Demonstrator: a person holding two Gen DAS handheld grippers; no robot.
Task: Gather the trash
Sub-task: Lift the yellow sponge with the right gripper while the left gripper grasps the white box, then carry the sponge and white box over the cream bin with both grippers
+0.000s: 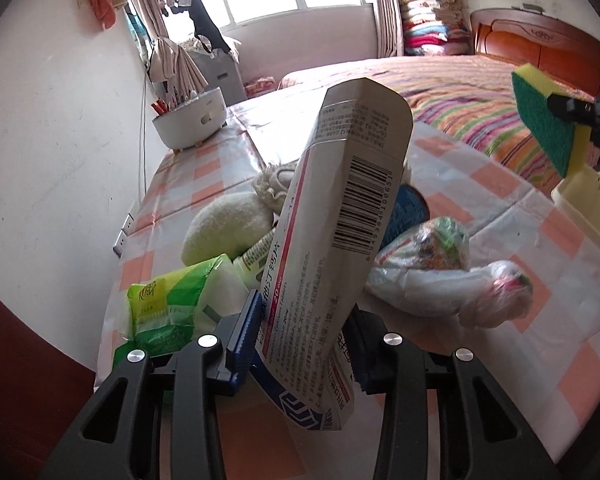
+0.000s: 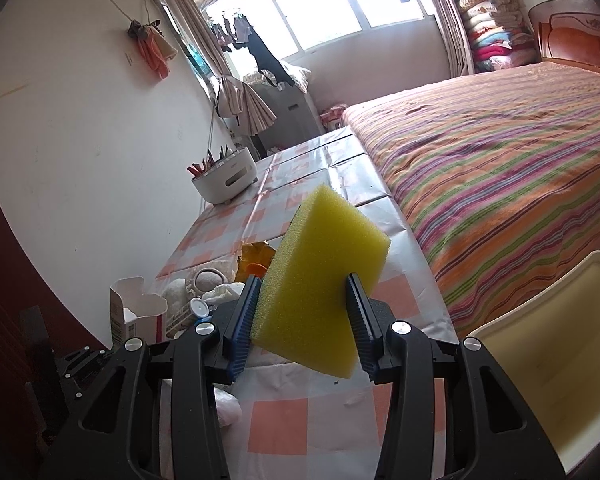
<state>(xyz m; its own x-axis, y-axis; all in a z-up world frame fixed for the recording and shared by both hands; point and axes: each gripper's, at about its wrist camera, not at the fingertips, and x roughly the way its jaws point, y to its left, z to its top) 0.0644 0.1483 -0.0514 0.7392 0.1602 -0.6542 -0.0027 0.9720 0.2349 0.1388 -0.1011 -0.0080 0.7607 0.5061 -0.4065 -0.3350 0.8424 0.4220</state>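
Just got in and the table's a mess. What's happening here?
A person is clearing trash off the checked table with a gripper in each hand. The left gripper is shut on a medicine box, tilted above the pile of bags and wrappers. The right gripper holds a yellow sponge near a cream bin at the table's bed-side edge.

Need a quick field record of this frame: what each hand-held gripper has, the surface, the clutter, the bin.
left hand-held gripper: shut on medicine box, box tilted, lifted off the clutter
right hand-held gripper: shut on sponge, yellow with green scrub face
surface: table with orange-and-white checked cover, beside striped bed
clutter on table: green packet, cream plush toy, knotted plastic bags
bin: cream container, at the table's right edge
far end of table: white round holder
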